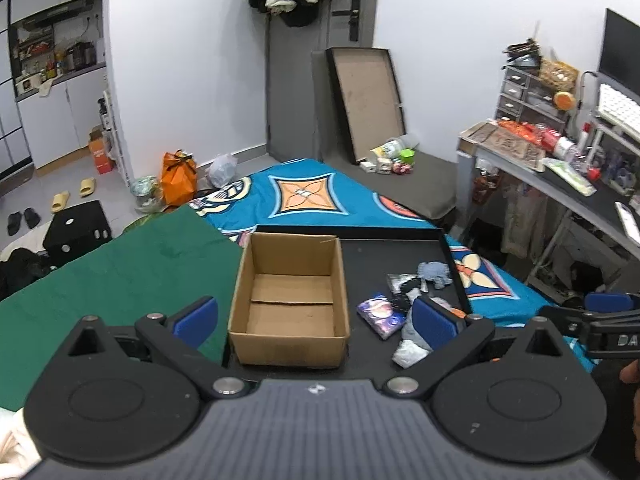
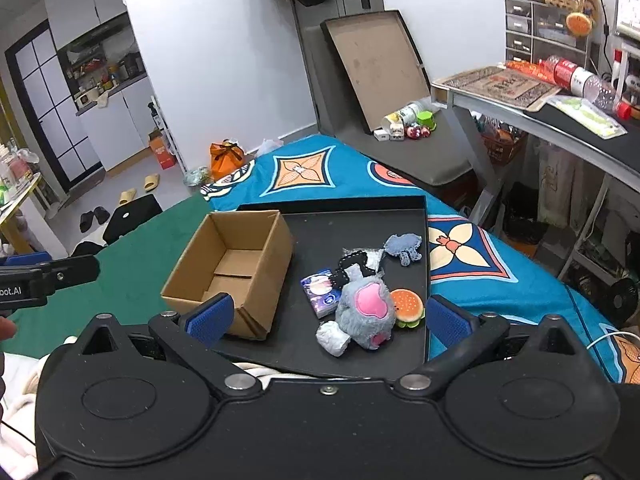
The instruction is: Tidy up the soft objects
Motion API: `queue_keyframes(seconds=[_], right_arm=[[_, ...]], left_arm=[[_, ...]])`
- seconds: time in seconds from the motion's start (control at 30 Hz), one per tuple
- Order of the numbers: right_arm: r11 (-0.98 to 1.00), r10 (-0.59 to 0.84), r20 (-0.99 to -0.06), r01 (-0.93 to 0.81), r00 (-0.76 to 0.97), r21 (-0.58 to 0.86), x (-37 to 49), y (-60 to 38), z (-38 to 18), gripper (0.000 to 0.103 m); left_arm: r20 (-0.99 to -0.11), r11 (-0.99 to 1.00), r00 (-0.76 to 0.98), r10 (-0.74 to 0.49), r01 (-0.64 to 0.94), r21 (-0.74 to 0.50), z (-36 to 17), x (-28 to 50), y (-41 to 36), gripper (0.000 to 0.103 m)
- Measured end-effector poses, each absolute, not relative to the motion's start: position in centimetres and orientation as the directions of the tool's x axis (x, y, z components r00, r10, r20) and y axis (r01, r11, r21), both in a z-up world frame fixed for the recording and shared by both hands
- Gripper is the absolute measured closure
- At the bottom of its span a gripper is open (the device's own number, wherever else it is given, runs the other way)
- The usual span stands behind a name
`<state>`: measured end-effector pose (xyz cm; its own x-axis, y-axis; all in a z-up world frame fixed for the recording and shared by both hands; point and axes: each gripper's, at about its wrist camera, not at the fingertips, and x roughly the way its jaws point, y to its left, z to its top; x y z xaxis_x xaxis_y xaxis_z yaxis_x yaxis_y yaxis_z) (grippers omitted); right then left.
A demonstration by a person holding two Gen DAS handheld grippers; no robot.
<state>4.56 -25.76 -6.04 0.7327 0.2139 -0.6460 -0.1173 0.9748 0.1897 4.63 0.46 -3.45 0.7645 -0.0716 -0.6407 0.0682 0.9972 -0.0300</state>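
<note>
Zero items in the cardboard box [image 2: 236, 264] yet; both my left gripper [image 1: 314, 320] and right gripper [image 2: 328, 318] spread, empty. Next: right pinches plush toy [image 2: 366, 312], likely squashy.

Empty cardboard box [image 2: 232, 268], plush toys [image 2: 366, 312], black tray [image 2: 320, 232]

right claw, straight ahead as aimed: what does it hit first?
Likely the grey plush toy on the black tray, centred between the open right claw fingers. Depth is unclear.

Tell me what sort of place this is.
Probably a small lived-in studio flat: a patterned bedspread under the work tray, a cluttered desk alongside, and kitchen shelving past the doorway.
</note>
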Motion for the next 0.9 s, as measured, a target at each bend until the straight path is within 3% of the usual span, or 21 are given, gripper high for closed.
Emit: queue_keyframes(seconds=[0.47,0.73,0.9], right_arm=[[0.957,0.267,-0.661,-0.113,0.701,0.268,8.5,-28.4,-8.5,0.0],[0.942,0.305,-0.663,-0.114,0.684,0.316,10.0,-29.2,-10.2,0.006],[0.94,0.311,-0.663,-0.118,0.682,0.319,10.6,-29.4,-11.5,0.007]], left_arm=[[-0.686,1.0,0.727,-0.009,0.009,-0.004,-5.8,8.8,2.6,0.003],[-0.708,0.999,0.706,0.027,-0.04,-0.002,-7.4,10.9,4.2,0.005],[-0.745,0.998,0.667,0.036,-0.056,-0.001,-9.3,11.7,5.2,0.012]])
